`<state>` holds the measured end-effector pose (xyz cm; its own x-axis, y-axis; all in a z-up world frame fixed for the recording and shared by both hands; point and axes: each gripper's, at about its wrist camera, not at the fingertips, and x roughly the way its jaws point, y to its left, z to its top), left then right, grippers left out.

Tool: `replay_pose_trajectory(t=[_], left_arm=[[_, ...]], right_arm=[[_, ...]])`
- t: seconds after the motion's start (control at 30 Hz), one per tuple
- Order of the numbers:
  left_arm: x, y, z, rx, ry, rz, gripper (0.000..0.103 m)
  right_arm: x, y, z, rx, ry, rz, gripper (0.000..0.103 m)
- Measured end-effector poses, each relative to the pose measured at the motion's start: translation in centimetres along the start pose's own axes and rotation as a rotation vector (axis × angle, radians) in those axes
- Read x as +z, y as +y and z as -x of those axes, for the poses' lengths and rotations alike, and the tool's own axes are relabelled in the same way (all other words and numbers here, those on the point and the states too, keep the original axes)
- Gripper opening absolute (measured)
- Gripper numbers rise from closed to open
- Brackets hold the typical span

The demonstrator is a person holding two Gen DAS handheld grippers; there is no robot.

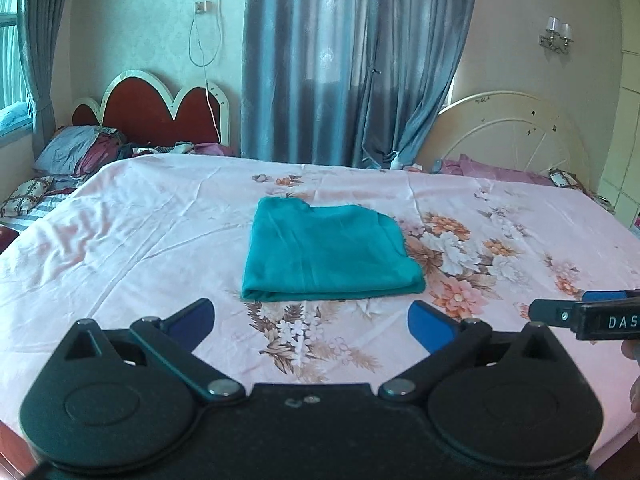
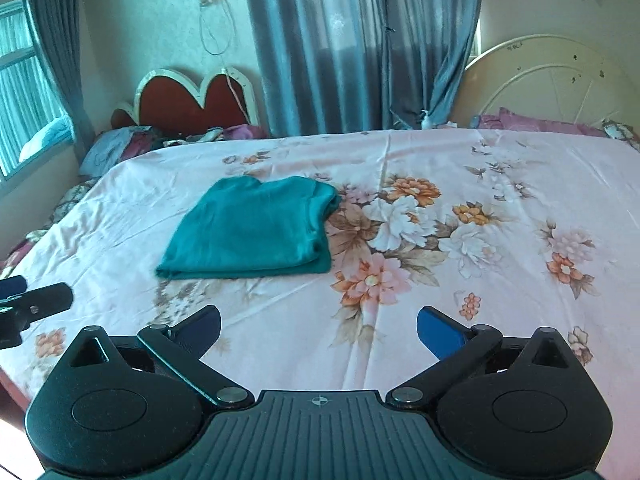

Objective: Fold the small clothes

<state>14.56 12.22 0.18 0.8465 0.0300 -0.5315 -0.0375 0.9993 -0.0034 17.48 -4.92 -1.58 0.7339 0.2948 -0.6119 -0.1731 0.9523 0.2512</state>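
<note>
Centrally, a soft teal garment (image 1: 328,252) lies folded into a layered rectangle on the wrinkled floral bedsheet (image 1: 120,240), both left gripper (image 1: 311,320) and right gripper (image 2: 319,326) spread wide, empty, near edge cropped.

Ahead of me a bed (image 1: 160,240) lies under a pink flowered sheet. Behind it hang grey-blue curtains (image 1: 352,60), with a red scalloped headboard (image 1: 156,112) to their left and a cream round one (image 1: 508,128) to their right. Daylight enters a window (image 2: 24,92) at left; a wall lamp (image 1: 556,34) hangs at right.

Both views face bed (image 1: 160,220); shared centre.
</note>
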Motion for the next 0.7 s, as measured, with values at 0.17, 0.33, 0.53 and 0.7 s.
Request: replay_pose_trajectory(t=[0.17,0.33,0.53,0.7], left_arm=[[-0.2,-1.0,1.8,-0.009,-0.028,-0.015,0.103],[-0.4,-1.8,3.0,-0.037,-0.036,-0.015,0.103],[-0.4,-2.4,3.9,-0.048,-0.057,-0.023,0.103],[-0.3,-2.7,4.0,-0.058,-0.065,-0.036,0.103]], right_arm=[[-0.5,1.4,2.9,-0.002,-0.042,0.039,0.103],[-0.7,1.5,4.6,-0.002,-0.062,0.047,0.103],[-0.6,1.3,5.5,-0.005,-0.079,0.042,0.103],[-0.3,1.3,6.0,0.002,-0.090,0.046,0.103]])
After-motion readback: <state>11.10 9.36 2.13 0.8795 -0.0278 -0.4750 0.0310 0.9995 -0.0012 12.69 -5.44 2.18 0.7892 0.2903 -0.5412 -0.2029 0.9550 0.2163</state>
